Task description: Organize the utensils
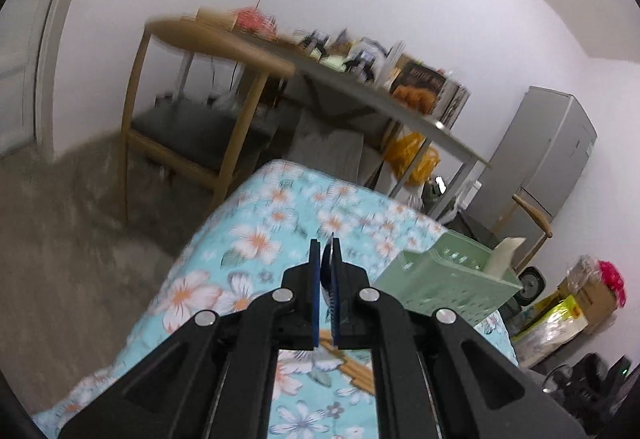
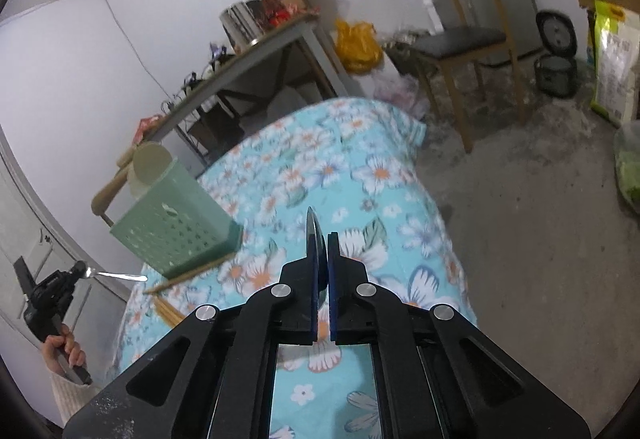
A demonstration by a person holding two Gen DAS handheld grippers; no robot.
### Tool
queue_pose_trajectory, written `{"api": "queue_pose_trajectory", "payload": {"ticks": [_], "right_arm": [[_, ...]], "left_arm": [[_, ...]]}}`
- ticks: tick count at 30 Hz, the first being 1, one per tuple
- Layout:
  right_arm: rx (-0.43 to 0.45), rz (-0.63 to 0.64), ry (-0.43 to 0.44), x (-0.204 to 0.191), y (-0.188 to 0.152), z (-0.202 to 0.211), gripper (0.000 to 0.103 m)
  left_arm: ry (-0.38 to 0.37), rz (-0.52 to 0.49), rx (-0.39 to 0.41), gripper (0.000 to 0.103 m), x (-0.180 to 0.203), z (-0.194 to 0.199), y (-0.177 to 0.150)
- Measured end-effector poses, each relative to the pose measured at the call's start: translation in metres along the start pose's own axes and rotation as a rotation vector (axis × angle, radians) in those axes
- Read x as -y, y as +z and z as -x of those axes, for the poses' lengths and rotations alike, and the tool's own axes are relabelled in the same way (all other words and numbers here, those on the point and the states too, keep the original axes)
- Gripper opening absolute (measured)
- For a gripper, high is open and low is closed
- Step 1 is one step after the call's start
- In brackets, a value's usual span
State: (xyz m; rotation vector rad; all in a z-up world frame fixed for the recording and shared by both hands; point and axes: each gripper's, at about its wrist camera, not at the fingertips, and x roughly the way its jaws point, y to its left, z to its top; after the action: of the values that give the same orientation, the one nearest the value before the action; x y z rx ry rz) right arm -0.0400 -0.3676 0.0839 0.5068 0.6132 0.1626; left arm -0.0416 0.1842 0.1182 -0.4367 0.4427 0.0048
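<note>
My left gripper is shut on a metal spoon, seen edge-on between the pads. From the right wrist view the left gripper is off the table's left edge with the spoon sticking out towards the table. My right gripper is shut on another metal utensil, a thin blade-like edge rising above the pads. A green perforated caddy stands on the floral tablecloth with a cream utensil in it. Wooden chopsticks lie on the cloth beside the caddy.
A wooden chair and a cluttered grey desk stand beyond the table. Another chair, a rice cooker and bags are on the floor to the right. A grey fridge stands by the wall.
</note>
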Motion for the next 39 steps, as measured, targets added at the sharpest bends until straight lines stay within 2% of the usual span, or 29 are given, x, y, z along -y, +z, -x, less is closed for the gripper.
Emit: {"api": "queue_pose_trajectory", "payload": {"ticks": [7, 10, 13, 16, 20, 25, 29, 34, 39], "right_arm": [[0.041, 0.006, 0.029, -0.020, 0.014, 0.015, 0.002], [0.050, 0.041, 0.043, -0.042, 0.026, 0.017, 0.002], [0.059, 0.098, 0.065, -0.069, 0.039, 0.013, 0.002], [0.062, 0.120, 0.114, -0.084, 0.047, 0.011, 0.002], [0.037, 0.126, 0.144, -0.089, 0.044, 0.005, 0.002], [-0.016, 0.145, 0.179, -0.090, 0.040, 0.003, 0.002], [-0.032, 0.169, 0.172, -0.092, 0.036, 0.007, 0.002], [-0.052, 0.182, 0.170, -0.090, 0.038, 0.002, 0.002], [-0.068, 0.171, 0.178, -0.090, 0.041, -0.005, 0.003]], "left_arm": [[-0.023, -0.063, 0.157, 0.003, 0.043, 0.039, 0.020], [-0.079, -0.071, 0.182, 0.003, 0.062, 0.041, 0.036], [-0.093, -0.117, 0.173, 0.003, 0.082, 0.029, 0.053], [-0.082, -0.183, 0.127, 0.003, 0.104, 0.004, 0.069], [-0.087, -0.298, 0.019, 0.003, 0.133, -0.047, 0.077], [-0.065, -0.425, -0.076, 0.003, 0.164, -0.095, 0.064], [-0.058, -0.521, -0.129, 0.003, 0.180, -0.114, 0.044], [-0.070, -0.528, -0.194, 0.004, 0.178, -0.130, 0.025], [-0.126, -0.432, -0.249, 0.006, 0.157, -0.143, 0.015]]}}
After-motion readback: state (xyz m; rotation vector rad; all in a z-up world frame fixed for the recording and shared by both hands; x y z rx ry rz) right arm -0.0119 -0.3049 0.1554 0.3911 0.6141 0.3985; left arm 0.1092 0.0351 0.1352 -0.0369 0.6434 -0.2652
